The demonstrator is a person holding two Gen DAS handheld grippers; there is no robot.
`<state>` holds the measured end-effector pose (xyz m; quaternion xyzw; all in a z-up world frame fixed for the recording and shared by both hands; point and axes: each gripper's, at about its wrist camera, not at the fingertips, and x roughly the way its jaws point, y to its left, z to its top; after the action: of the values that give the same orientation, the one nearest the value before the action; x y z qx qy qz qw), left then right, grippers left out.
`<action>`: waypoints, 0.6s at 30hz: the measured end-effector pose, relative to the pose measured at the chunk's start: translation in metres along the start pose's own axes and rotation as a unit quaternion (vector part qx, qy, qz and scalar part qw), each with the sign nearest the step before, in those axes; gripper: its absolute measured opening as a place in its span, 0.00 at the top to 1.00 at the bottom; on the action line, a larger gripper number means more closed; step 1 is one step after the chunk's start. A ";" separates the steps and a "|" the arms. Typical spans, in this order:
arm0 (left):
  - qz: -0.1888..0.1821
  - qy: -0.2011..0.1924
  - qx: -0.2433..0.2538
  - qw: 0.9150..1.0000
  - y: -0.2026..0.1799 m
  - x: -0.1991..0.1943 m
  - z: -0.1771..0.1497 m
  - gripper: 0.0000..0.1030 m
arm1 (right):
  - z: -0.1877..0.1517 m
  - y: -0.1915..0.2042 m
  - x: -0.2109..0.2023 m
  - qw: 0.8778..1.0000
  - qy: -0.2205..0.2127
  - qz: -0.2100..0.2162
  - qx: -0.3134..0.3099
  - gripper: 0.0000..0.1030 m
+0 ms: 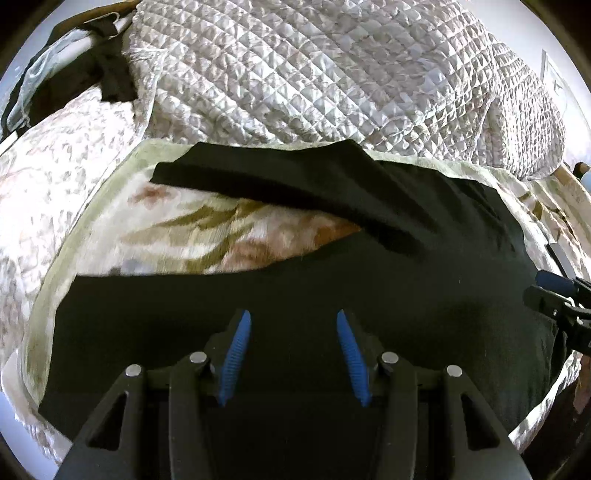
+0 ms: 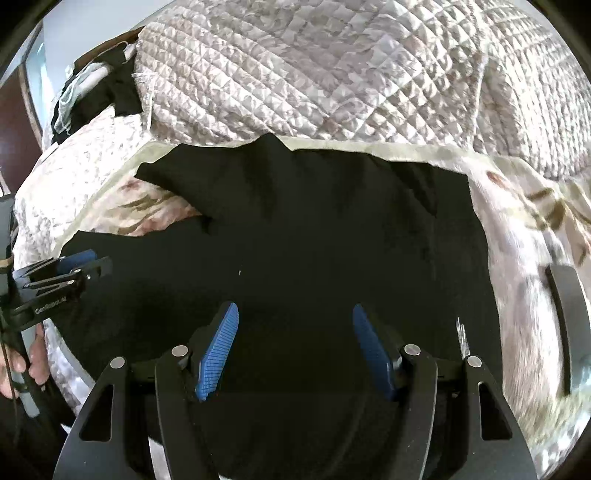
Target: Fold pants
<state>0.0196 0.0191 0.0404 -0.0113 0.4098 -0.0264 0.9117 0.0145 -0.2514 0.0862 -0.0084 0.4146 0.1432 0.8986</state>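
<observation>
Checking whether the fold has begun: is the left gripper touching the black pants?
Cannot tell. The left wrist view shows the left gripper open above the pants, nothing between its fingers, but no clear gap or contact.

A bed fills both views, covered by a floral blanket (image 1: 192, 229) with a pale green border. A heaped quilted bedspread (image 1: 314, 74) takes up the upper half of the frame. Dark and pale clothes (image 1: 74, 74) are piled at upper left. Bright daylight washes out the bedding, and a pale wall (image 2: 92, 22) shows at upper left.

Black pants (image 1: 295, 295), floral cream-and-olive blanket (image 1: 207, 229), white quilted diamond-stitched cover (image 1: 295, 74) at twelve o'clock, blue ribbed pads (image 1: 236, 354)
</observation>
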 end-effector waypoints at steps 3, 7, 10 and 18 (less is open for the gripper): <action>-0.010 0.001 0.006 1.000 0.002 0.007 0.017 0.50 | 0.016 -0.008 0.008 1.000 0.003 0.001 -0.011 0.37; -0.021 -0.005 0.012 1.000 0.007 0.021 0.047 0.45 | 0.044 -0.023 0.027 1.000 0.009 0.006 -0.027 0.37; -0.027 -0.013 0.012 0.999 0.011 0.037 0.073 0.41 | 0.064 -0.033 0.041 0.999 0.012 0.011 -0.030 0.37; -0.045 -0.013 0.012 0.999 0.016 0.104 0.139 0.30 | 0.123 -0.053 0.095 0.998 0.013 0.022 -0.064 0.35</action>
<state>0.1935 0.0284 0.0543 -0.0190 0.3969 -0.0728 0.9148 0.1781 -0.2622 0.0906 -0.0583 0.4160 0.1886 0.8877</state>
